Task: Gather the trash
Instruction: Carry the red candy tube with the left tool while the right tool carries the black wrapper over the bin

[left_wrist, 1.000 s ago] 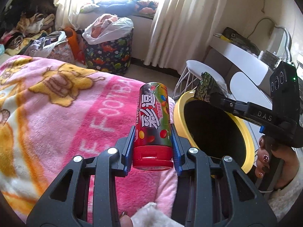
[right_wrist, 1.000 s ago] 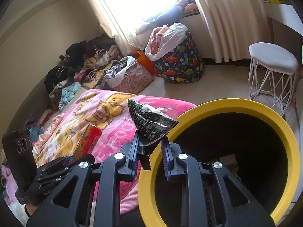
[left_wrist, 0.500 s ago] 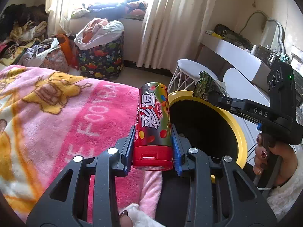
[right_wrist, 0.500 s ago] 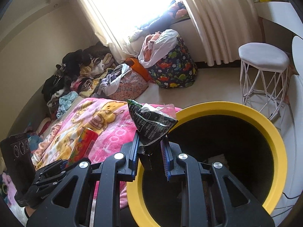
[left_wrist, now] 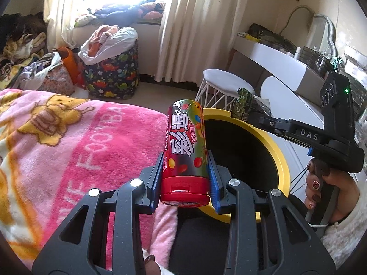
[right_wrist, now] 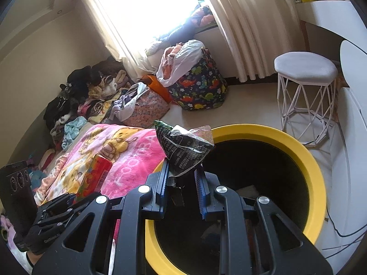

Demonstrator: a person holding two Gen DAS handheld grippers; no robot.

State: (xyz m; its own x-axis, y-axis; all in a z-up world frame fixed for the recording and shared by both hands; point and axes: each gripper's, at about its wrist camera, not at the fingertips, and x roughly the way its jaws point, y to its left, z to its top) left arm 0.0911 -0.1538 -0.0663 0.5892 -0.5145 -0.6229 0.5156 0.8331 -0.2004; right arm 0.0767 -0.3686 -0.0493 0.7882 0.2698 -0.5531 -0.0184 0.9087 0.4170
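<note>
While both grippers grasp trash, drop not yet made. Left gripper (left_wrist: 185, 178) clenched on red cylindrical candy tube with red cap (left_wrist: 185, 151), low centre of frame; long axis along the fingers, cap toward camera, far end pointing at near rim of yellow-rimmed black bin (left_wrist: 281, 160), to its right. Right gripper (right_wrist: 181, 183) pinches crumpled black-green snack wrapper (right_wrist: 183, 149), already over bin mouth, nearer. Pink blanket (left_wrist: 68, 149) left; white stool (left_wrist: 227, 84) beyond.

Candy tube (left_wrist: 185, 151) in left gripper (left_wrist: 185, 176) — over bin (left_wrist: 281, 158)
</note>
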